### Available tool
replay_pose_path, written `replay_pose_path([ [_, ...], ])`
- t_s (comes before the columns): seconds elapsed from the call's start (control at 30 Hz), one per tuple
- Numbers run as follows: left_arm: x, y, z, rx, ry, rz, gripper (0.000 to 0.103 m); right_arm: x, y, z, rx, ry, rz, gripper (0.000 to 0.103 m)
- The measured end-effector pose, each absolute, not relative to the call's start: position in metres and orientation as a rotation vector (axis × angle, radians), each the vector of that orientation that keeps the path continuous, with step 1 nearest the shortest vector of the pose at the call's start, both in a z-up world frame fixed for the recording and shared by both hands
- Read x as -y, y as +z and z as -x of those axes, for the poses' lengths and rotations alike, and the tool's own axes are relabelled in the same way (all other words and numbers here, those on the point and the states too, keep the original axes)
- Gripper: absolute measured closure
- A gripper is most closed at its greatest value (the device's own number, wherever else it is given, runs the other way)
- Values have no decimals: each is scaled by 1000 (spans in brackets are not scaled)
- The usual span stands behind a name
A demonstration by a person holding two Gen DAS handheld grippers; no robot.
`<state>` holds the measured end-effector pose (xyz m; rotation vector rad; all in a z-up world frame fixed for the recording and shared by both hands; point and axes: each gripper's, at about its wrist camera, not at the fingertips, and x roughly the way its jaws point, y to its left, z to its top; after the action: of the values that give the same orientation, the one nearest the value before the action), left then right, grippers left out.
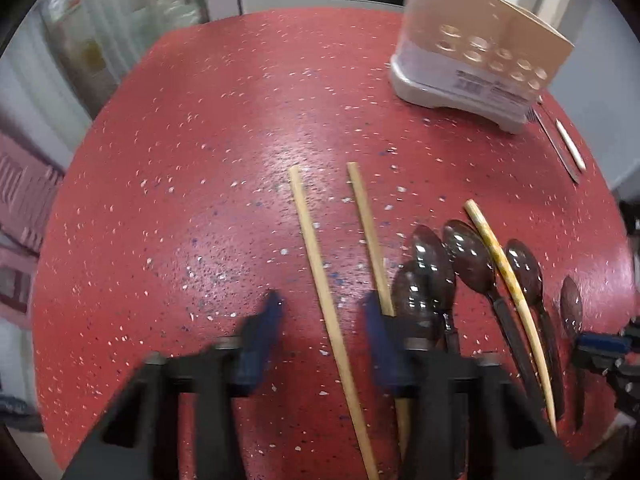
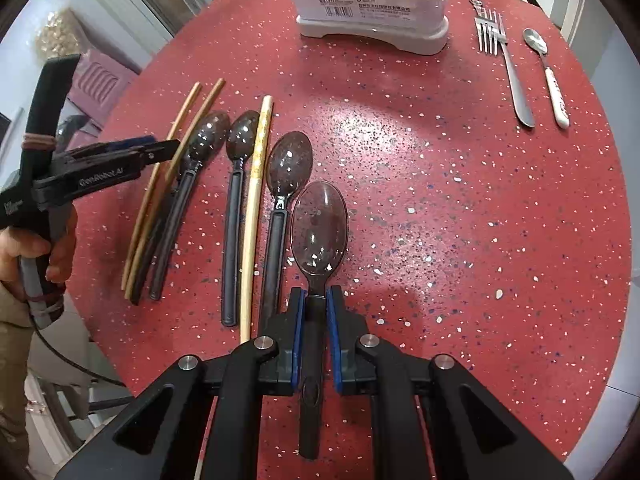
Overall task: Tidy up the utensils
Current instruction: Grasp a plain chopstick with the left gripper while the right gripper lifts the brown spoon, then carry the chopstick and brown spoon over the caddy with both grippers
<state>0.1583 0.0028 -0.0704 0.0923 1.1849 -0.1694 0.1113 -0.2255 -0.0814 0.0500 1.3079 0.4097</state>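
My left gripper (image 1: pixel 320 308) is open and low over the red table, its jaws on either side of a wooden chopstick (image 1: pixel 316 248). A second chopstick (image 1: pixel 366 228) lies by the right finger. It also shows in the right wrist view (image 2: pixel 160 148), above the two chopsticks (image 2: pixel 168 168). My right gripper (image 2: pixel 316 296) is shut on the handle of a dark translucent spoon (image 2: pixel 319 228). Three more dark spoons (image 2: pixel 288 164) and a pale chopstick (image 2: pixel 256 184) lie in a row to its left. A perforated utensil holder (image 2: pixel 372 8) stands at the back.
A metal fork (image 2: pixel 504 60) and a white-handled spoon (image 2: pixel 550 76) lie at the back right of the round red speckled table (image 2: pixel 460 200). The table edge curves close on the left and right. A person's hand (image 2: pixel 36 248) holds the left gripper.
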Motion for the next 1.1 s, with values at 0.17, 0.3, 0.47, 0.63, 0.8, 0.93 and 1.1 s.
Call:
replay_pose_path([
  [0.17, 1, -71, -154, -1163, -163, -67, 72, 239, -74, -110, -1263, 445, -93, 91],
  [0.3, -1, -62, -134, -1087, -163, -12, 72, 250, -59, -107, -1199, 474, -124, 91],
  [0.47, -4, -39, -115, -979, -160, 63, 72, 260, -38, -104, -1103, 506, -157, 91],
  [0.63, -3, -10, -103, -876, -177, 115, 72, 268, -17, -102, -1013, 536, -187, 91],
  [0.8, 0, 22, -102, -777, -207, 155, 72, 271, 4, -107, -953, 532, -208, 91],
  [0.93, 1, 41, -105, -725, -227, 174, 72, 278, 21, -114, -917, 525, -225, 91],
  [1.1, 3, 59, -113, -678, -242, 213, 72, 280, 42, -124, -870, 520, -214, 91],
])
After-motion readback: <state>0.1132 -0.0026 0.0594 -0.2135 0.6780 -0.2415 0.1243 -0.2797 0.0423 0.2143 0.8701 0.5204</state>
